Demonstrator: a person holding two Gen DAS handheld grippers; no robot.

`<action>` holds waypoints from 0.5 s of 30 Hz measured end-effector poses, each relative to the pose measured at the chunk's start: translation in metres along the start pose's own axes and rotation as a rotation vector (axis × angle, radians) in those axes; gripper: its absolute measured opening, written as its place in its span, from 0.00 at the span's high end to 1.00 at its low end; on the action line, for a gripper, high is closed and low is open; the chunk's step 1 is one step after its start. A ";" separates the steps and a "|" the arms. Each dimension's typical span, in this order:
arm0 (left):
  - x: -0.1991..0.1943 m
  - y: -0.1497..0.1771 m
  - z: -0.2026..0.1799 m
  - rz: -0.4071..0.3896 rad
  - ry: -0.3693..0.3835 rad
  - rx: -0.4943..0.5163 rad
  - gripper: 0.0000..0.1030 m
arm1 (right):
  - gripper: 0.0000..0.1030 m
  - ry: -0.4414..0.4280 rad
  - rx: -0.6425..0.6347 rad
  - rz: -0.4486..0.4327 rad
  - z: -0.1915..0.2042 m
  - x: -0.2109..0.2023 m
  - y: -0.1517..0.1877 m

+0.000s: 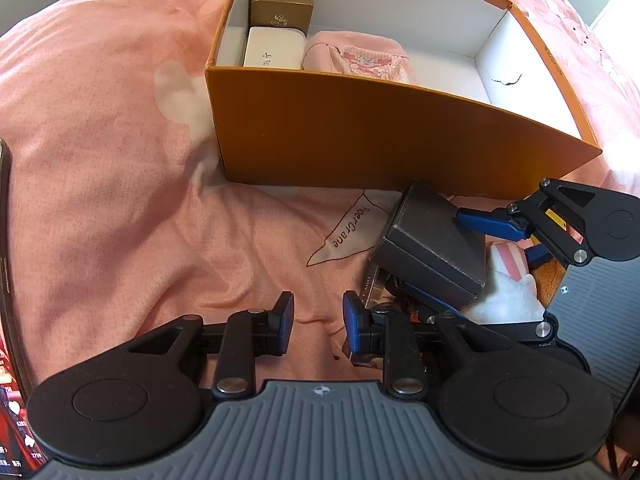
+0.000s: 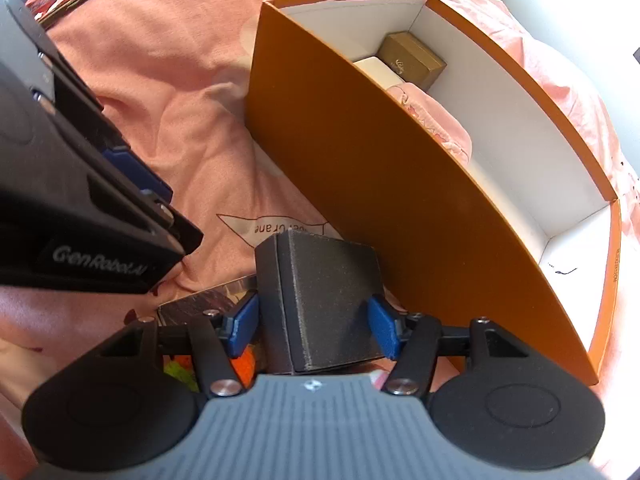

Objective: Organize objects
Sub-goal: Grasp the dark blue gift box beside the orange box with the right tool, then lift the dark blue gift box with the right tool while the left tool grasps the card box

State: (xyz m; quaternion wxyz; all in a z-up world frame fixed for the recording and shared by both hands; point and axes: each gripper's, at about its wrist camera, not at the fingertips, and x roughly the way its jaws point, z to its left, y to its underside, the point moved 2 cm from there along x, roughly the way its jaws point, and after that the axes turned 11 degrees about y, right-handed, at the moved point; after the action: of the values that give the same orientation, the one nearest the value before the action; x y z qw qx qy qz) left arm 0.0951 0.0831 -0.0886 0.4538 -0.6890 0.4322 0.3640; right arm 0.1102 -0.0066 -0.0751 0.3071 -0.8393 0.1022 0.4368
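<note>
- Right gripper (image 2: 312, 326), at the lower centre of the right wrist view, straddles a dark grey box (image 2: 320, 300); a blue pad stands at each side of the box, with a thin gap visible at both pads, so the grip reads as released rather than clamped.
- Left gripper (image 1: 318, 320), at the lower centre of the left wrist view, is partly spread with nothing between its pads; it hangs over the pink bedsheet (image 1: 120, 160).
- Dark grey box: lies tilted on the bed, just in front of the near wall of the orange box (image 1: 360, 128), resting on a small pile of loose items that includes a glossy card and a white cloth (image 1: 508, 296). It is outside the container.
- Orange box contents, left end: a gold box (image 1: 282, 8) at the far corner, a white case (image 1: 274, 50) directly in front of it, and a pink pouch (image 1: 360, 60) just beside the white case.
- Orange box, right half: the white floor shows no items; a dark mark sits on the inner end wall.
- Progress, as a judgement: three items are stowed, so the task is partly complete. The dark grey box and the pile under it remain to be placed.
- Next requirement, as a judgement: the right gripper must close on the dark grey box before any lift over the near wall.
</note>
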 end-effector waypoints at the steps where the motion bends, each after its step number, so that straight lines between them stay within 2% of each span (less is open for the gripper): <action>1: -0.001 0.000 0.000 -0.001 0.000 0.001 0.71 | 0.42 -0.003 0.004 -0.002 -0.001 -0.001 0.000; 10: -0.012 -0.008 -0.002 -0.007 0.048 0.003 0.71 | 0.59 -0.084 0.157 -0.018 -0.035 -0.023 0.002; 15: -0.020 -0.014 -0.005 -0.006 0.097 0.009 0.71 | 0.62 -0.205 0.380 -0.002 -0.073 -0.036 0.011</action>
State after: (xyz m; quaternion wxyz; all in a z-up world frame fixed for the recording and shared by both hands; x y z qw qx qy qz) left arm 0.1014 0.0866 -0.0652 0.4366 -0.7053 0.4530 0.3268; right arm 0.1333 -0.0630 -0.0198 0.4691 -0.7178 0.1500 0.4922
